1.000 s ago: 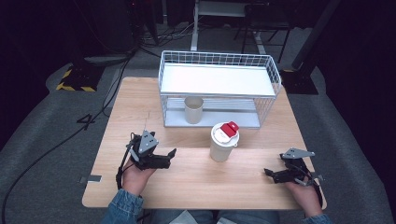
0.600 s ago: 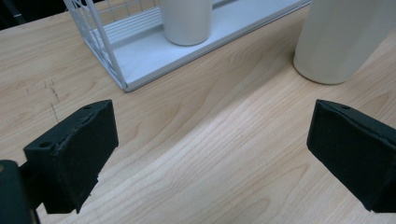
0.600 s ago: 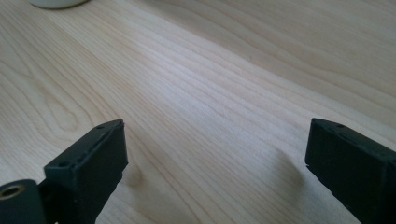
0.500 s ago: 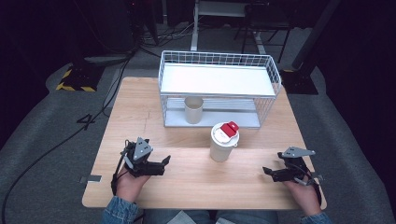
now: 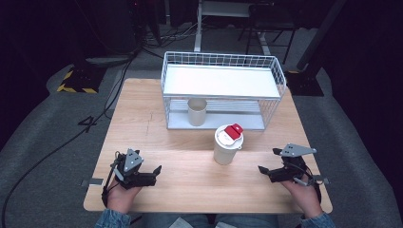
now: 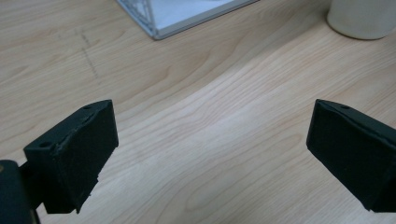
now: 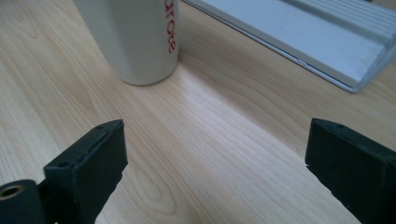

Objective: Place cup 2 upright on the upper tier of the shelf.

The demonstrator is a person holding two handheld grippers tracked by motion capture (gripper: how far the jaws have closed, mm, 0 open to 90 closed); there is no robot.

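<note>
Both grippers repositioned: left gripper nearer the near table edge, right gripper raised, jaws narrowed yet parted, empty.
Left jaws wide, empty; white lidded paper cup stands between them, well apart, on the bare light wooden table.

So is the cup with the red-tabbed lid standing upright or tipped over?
Upright. The lidded cup stands on its base on the wooden table, lid facing up, in front of the wire rack; the right gripper view shows its wall rising straight from the tabletop.

left gripper nearer table's front edge
</note>
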